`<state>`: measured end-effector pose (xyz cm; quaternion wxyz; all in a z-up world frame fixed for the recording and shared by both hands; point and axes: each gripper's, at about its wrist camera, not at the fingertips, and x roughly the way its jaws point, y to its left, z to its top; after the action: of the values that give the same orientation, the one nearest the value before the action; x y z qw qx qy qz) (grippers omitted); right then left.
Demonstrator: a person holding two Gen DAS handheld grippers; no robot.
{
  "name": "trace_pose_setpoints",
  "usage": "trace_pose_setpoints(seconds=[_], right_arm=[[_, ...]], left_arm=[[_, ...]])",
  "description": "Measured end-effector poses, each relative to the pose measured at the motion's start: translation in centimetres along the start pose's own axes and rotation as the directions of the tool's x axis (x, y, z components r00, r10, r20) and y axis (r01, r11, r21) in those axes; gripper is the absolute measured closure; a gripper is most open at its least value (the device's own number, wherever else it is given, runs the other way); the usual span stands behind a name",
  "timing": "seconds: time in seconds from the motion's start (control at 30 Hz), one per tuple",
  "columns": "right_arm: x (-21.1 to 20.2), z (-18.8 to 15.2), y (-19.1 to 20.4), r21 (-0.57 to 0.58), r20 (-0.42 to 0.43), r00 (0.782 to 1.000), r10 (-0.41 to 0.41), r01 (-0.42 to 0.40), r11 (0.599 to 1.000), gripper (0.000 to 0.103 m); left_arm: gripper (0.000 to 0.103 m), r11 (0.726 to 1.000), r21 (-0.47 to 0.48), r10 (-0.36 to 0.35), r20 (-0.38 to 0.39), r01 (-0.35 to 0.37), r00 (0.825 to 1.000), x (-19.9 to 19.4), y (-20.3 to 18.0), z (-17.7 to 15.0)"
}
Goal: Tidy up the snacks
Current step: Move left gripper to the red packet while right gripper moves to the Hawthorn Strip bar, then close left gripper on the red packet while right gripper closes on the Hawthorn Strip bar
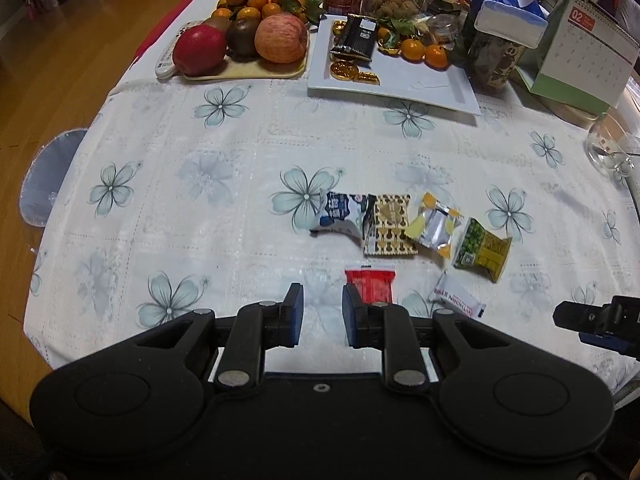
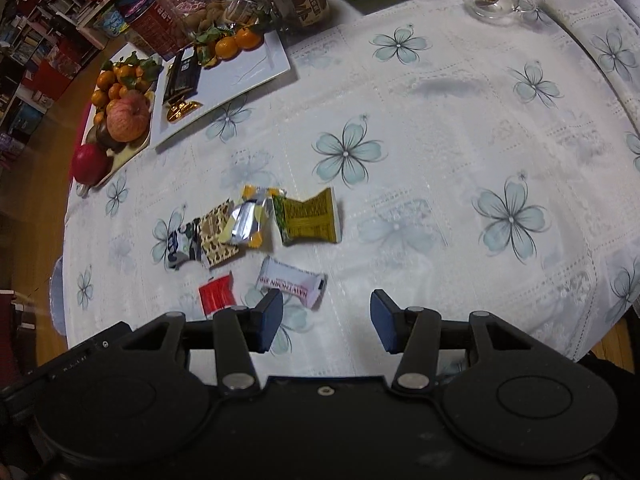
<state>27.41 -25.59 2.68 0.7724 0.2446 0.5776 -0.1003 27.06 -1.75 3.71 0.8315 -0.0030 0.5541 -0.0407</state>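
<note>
Hovering empty, the left gripper [image 1: 322, 312] has its jaws a little apart, the red packet [image 1: 372, 286] at one o'clock. The right gripper [image 2: 326, 320] gapes wider, the white packet [image 2: 292, 282] at eleven. Thin wrappers may slide, or a neighbour get caught.

Warm indoor light, moderate brightness, slight orange cast. The white floral-print tablecloth [image 1: 248, 152] is evenly lit with only soft shadows; one faint grey smudge of shadow sits upper centre in the right wrist view. The silver foil snack packet [image 2: 249, 222] throws small glare spots. Strong fisheye bending at all edges and dark corners. Mild softness and compression noise throughout; the cluttered background shelving [image 2: 44, 40] is least sharp.
</note>
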Motion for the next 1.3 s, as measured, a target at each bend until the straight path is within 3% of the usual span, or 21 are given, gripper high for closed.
trace_pose_setpoints(seconds=[0.23,0.4,0.57,0.77,1.03,1.3], right_arm=[[3.4,2.9,2.3,-0.023,-0.026,1.0,-0.017,0.016,1.0,0.051],[6.4,2.0,3.0,-0.08,-0.078,0.997,-0.022,0.015,0.997,0.051],[8.8,1.2,4.4,-0.144,-0.121,0.992,-0.043,0.025,0.989,0.051],[10.3,0.6,6.1,-0.215,-0.115,0.992,-0.053,0.027,0.976,0.053],[12.0,0.4,6.7,-0.268,-0.1,0.99,-0.1,0.07,0.961,0.056],[12.2,0.5,6.3,-0.27,-0.111,0.99,-0.083,0.05,0.961,0.056]], left_arm=[[0.072,0.999,-0.005,-0.041,-0.038,0.041,0.998,2.7,-0.4,1.7],[0.072,0.999,0.007,-0.031,-0.122,0.032,0.992,5.2,-0.7,0.9],[0.072,0.998,-0.016,-0.067,-0.169,0.065,0.983,5.7,-0.5,0.8],[0.072,0.992,-0.069,-0.116,-0.202,0.104,0.973,5.9,0.4,1.2],[0.072,0.988,-0.112,-0.134,-0.242,0.11,0.961,6.5,1.7,1.1],[0.072,0.989,-0.117,-0.119,-0.261,0.091,0.958,7.3,1.8,1.0]])
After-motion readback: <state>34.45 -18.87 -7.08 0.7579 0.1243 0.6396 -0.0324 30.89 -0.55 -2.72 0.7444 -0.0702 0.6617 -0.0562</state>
